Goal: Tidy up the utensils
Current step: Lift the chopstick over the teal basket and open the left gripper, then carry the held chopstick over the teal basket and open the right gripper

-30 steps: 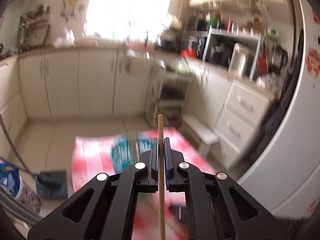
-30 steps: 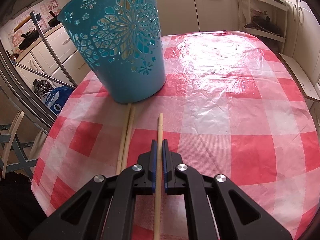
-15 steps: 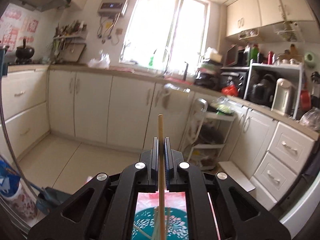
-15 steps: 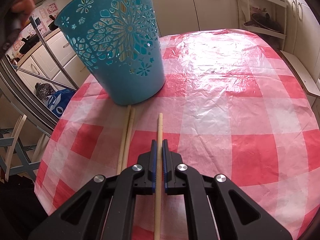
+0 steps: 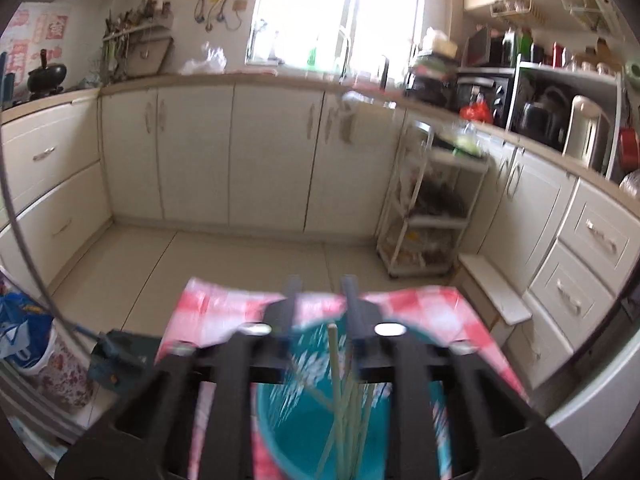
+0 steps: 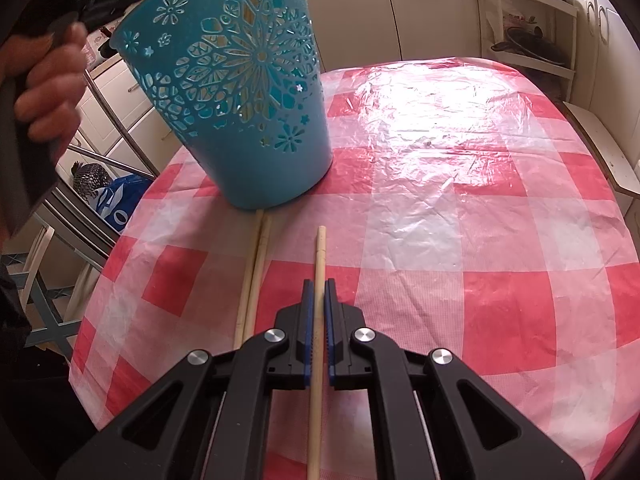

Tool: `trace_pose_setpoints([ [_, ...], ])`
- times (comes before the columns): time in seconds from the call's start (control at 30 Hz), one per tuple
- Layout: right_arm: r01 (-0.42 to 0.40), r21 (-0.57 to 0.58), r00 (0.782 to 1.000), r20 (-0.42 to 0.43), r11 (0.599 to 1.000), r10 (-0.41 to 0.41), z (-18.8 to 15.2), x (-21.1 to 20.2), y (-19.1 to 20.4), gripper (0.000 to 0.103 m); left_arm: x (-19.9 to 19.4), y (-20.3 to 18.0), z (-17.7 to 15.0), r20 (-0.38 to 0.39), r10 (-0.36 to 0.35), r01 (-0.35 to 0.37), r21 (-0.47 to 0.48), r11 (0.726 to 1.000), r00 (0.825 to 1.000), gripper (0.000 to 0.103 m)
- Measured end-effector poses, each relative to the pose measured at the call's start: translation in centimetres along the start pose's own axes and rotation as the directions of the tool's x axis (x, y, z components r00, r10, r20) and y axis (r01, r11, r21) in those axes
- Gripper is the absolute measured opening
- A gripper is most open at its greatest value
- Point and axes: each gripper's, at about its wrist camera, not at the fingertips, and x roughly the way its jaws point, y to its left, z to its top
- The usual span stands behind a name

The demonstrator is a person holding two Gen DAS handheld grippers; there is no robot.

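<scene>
Wooden chopstick (image 6: pixel 318 300) sits pinched in my right gripper (image 6: pixel 319 286); my left gripper (image 5: pixel 320 286) is opening above the teal basket (image 5: pixel 312 432), a chopstick (image 5: pixel 335 364) loose between its jaws.

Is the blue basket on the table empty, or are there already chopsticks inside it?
Not empty. The left wrist view looks down into the blue basket, and several chopsticks stand leaning inside it.

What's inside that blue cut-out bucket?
Several thin wooden sticks lean inside the blue bucket, seen from above between the left gripper's opening jaws. The bucket's bottom is blurred and partly hidden.
</scene>
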Motion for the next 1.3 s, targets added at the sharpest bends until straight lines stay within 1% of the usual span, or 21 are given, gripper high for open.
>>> trace_pose_setpoints([
  [0.03,0.004,-0.012,1.0,0.0,1.0,-0.004,0.0,0.0,0.1,0.006,-0.7,0.2,-0.7,-0.007,0.014,-0.014,-0.009,1.0,1.0,0.048],
  [0.07,0.01,-0.026,1.0,0.002,1.0,-0.01,-0.1,0.0,0.2,0.006,-1.5,0.6,-1.3,-0.014,0.023,-0.024,-0.024,0.999,1.0,0.055],
  [0.1,0.013,-0.03,1.0,0.004,0.999,-0.013,-0.1,0.0,0.3,0.006,-2.2,0.9,-1.8,-0.018,0.027,-0.027,-0.037,0.999,0.999,0.057],
  [0.17,0.022,-0.045,1.0,0.01,0.999,-0.022,-0.2,0.0,0.5,0.006,-3.9,1.9,-3.2,-0.037,0.037,-0.04,-0.081,0.996,0.999,0.066],
  [0.23,0.039,-0.062,0.999,0.015,0.997,-0.038,-0.3,0.0,0.8,0.006,-5.3,2.9,-4.8,-0.054,0.046,-0.052,-0.126,0.991,0.997,0.072],
  [0.3,0.054,-0.072,0.998,0.019,0.996,-0.052,-0.3,-0.1,0.8,0.006,-6.1,3.5,-6.4,-0.074,0.057,-0.067,-0.136,0.988,0.996,0.074],
  [0.37,0.044,-0.057,0.999,0.026,0.997,-0.043,-0.3,-0.4,0.4,0.006,-6.2,3.7,-7.4,-0.092,0.07,-0.081,-0.125,0.989,0.993,0.074],
  [0.43,-0.013,-0.004,0.998,0.055,1.0,0.013,-0.3,-1.7,-0.4,0.006,-6.3,3.5,-7.5,-0.091,0.091,-0.099,-0.088,0.991,0.992,0.074],
  [0.5,-0.059,0.029,0.994,0.096,0.998,0.056,-0.3,-3.1,-1.0,0.006,-7.0,3.2,-7.6,-0.062,0.119,-0.122,-0.048,0.991,0.991,0.075],
  [0.53,-0.087,0.046,0.989,0.12,0.995,0.081,-0.3,-3.9,-1.2,0.006,-7.2,3.0,-7.5,-0.054,0.118,-0.121,-0.044,0.992,0.991,0.075],
  [0.6,-0.14,0.07,0.978,0.164,0.988,0.127,-0.2,-5.1,-1.5,0.006,-7.6,2.7,-7.2,-0.039,0.112,-0.113,-0.034,0.993,0.993,0.075],
  [0.67,-0.187,0.084,0.966,0.199,0.979,0.167,0.1,-6.0,-1.4,0.006,-8.0,2.7,-6.8,-0.025,0.122,-0.123,-0.024,0.992,0.992,0.076],
  [0.8,-0.278,0.102,0.934,0.262,0.955,0.244,1.4,-7.7,-0.7,0.006,-8.9,2.7,-6.3,-0.003,0.123,-0.123,-0.019,0.992,0.992,0.077],
  [0.83,-0.278,0.102,0.934,0.262,0.955,0.244,1.4,-7.7,-0.7,0.006,-8.9,2.8,-6.0,-0.001,0.123,-0.123,-0.02,0.992,0.992,0.078],
  [0.87,-0.297,0.097,0.925,0.278,0.95,0.26,1.9,-8.3,-0.4,0.006,-9.0,2.9,-6.0,0.0,0.123,-0.123,-0.024,0.992,0.992,0.079],
  [1.0,-0.35,0.062,0.888,0.34,0.935,0.31,4.5,-10.6,1.1,0.006,-9.2,3.5,-5.8,-0.005,0.128,-0.128,-0.041,0.991,0.992,0.08],
  [1.1,-0.4,0.04,0.849,0.392,0.915,0.354,7.3,-12.2,2.1,0.006,-9.3,4.1,-5.8,-0.009,0.131,-0.131,-0.058,0.99,0.991,0.081],
  [1.17,-0.413,0.028,0.831,0.419,0.91,0.365,9.2,-13.1,2.3,0.006,-9.4,4.3,-5.7,-0.01,0.133,-0.134,-0.064,0.989,0.991,0.082],
  [1.27,-0.418,0.029,0.814,0.455,0.908,0.361,12.4,-13.2,3.3,0.006,-9.4,4.7,-5.7,-0.019,0.132,-0.133,-0.075,0.988,0.991,0.084],
  [1.3,-0.418,0.033,0.812,0.462,0.908,0.357,12.8,-13.2,3.2,0.006,-9.4,4.7,-5.6,-0.021,0.131,-0.133,-0.077,0.988,0.991,0.085],
])
